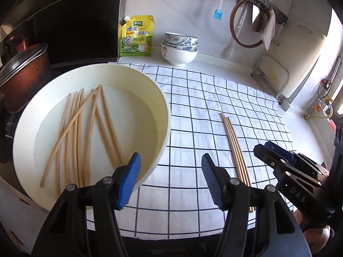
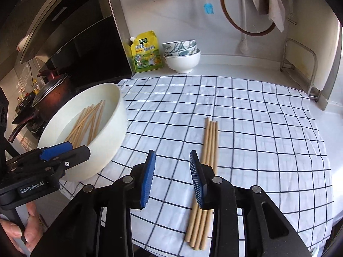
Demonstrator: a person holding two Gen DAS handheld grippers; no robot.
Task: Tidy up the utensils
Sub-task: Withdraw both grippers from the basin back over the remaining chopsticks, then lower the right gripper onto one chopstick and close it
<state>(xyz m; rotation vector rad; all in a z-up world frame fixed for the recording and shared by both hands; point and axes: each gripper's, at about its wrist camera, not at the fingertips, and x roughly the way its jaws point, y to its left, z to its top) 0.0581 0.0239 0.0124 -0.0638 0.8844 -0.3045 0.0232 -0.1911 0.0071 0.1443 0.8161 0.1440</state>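
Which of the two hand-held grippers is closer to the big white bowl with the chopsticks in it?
Left. The left hand-held gripper is open at the white bowl, one finger over its rim. The right hand-held gripper hangs open over the checked cloth, beside the chopsticks laid there.

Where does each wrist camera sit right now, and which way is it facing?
Left wrist: on the left gripper, facing the white basin of loose chopsticks; its open jaws and the right gripper show.
Right wrist: on the right gripper, facing the checked cloth and four aligned chopsticks; its open jaws, the left gripper and a hand show.
Shared: basin, cloth, chopsticks, yellow pouch, stacked bowls.
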